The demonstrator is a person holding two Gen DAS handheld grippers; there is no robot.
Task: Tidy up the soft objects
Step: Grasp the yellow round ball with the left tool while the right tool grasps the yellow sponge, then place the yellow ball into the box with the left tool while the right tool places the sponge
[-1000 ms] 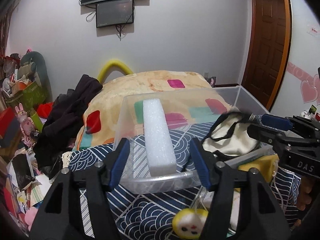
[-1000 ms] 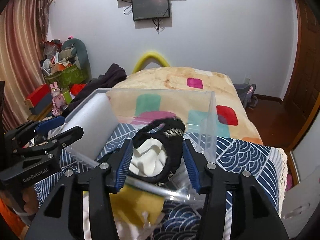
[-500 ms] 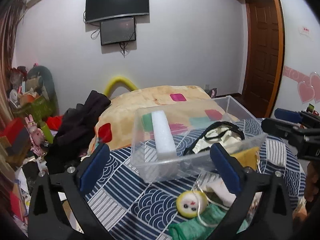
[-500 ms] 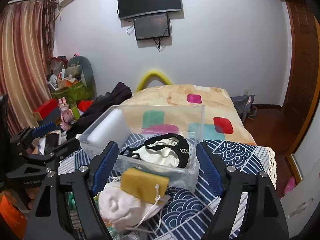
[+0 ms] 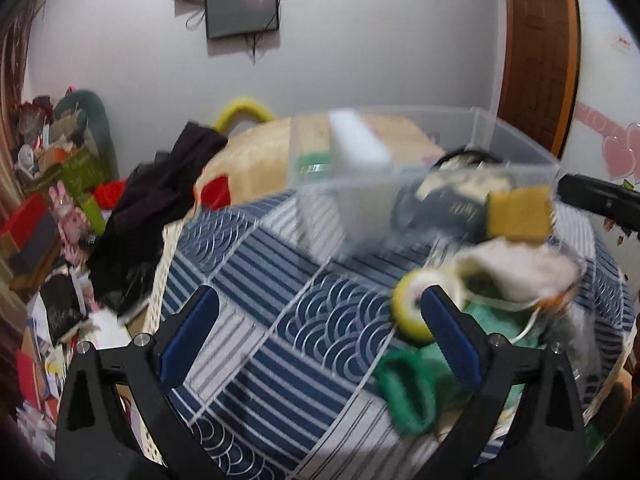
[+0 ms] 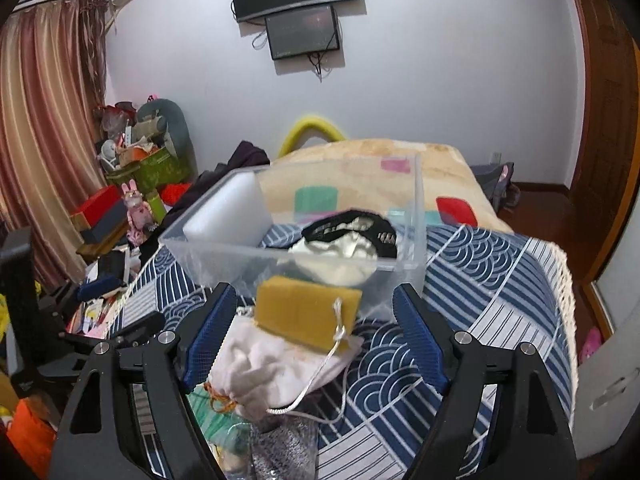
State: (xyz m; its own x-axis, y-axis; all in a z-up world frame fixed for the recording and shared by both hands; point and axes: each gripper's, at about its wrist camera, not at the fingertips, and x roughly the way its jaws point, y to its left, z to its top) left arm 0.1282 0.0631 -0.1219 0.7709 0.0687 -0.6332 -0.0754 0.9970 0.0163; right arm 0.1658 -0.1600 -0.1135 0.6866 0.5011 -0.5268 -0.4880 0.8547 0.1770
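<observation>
Left hand-held gripper point(image 5: 320, 332) wide apart, clear bin point(image 5: 516, 140), blurred, perhaps foam inside

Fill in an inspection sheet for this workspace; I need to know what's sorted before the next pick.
Surface: blue patterned cloth on the bed.
Job's things: clear bin holds white foam and a black-trimmed bag; yellow sponge lies on a white pouch outside it, near a yellow toy and green cloth.
Clutter: boxes and toys beside the bed.
Grippers: left tool and right tool open, empty.
Cables: wires under the wall screens.
Surroundings: curtain, door.
</observation>
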